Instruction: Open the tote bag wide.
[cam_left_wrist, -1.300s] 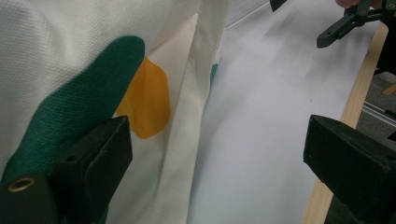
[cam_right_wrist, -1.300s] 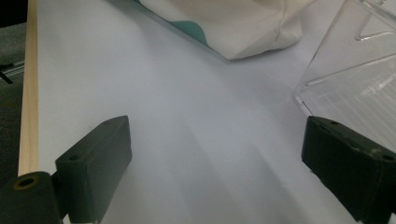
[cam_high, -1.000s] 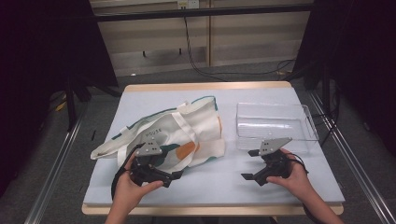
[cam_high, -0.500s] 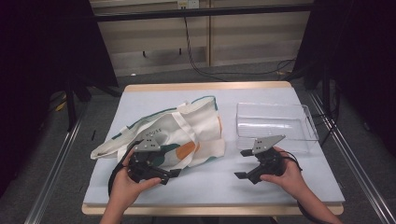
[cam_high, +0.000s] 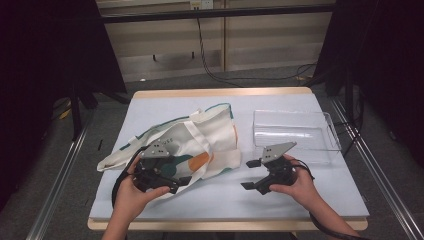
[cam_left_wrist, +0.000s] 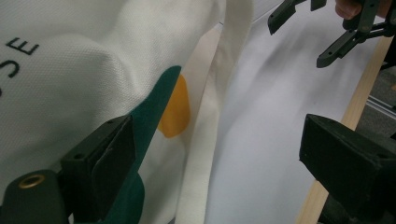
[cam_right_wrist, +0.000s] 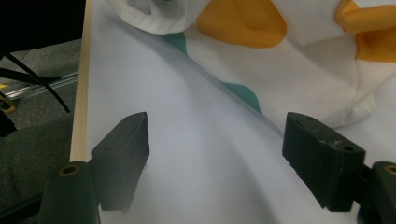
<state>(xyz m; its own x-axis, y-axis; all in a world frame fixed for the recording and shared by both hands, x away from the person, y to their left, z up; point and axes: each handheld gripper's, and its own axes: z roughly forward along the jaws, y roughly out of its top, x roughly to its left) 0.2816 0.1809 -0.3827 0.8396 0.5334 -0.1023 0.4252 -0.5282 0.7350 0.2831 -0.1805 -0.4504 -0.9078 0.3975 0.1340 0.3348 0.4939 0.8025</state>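
A cream tote bag (cam_high: 200, 140) with green and orange patches lies flat at the table's centre-left, its handles trailing left. My left gripper (cam_high: 181, 176) stands open over the bag's near edge, pointing right. In the left gripper view its jaws stand wide apart, with the left jaw over the bag (cam_left_wrist: 93, 70) and the right jaw over the table's front edge. My right gripper (cam_high: 250, 175) is open just right of the bag and points left at it. Between its jaws in the right gripper view lies bare mat, and the bag's corner (cam_right_wrist: 289, 60) sits just beyond. Neither gripper holds anything.
A clear plastic tray (cam_high: 295, 132) stands at the right rear of the pale mat (cam_high: 280, 200). The table's wooden front edge (cam_high: 225, 224) runs close below both hands. In the left gripper view, the other gripper (cam_left_wrist: 327, 28) is at the top right.
My right gripper has moved a little left toward the bag. The left gripper has barely shifted. Both stay open.
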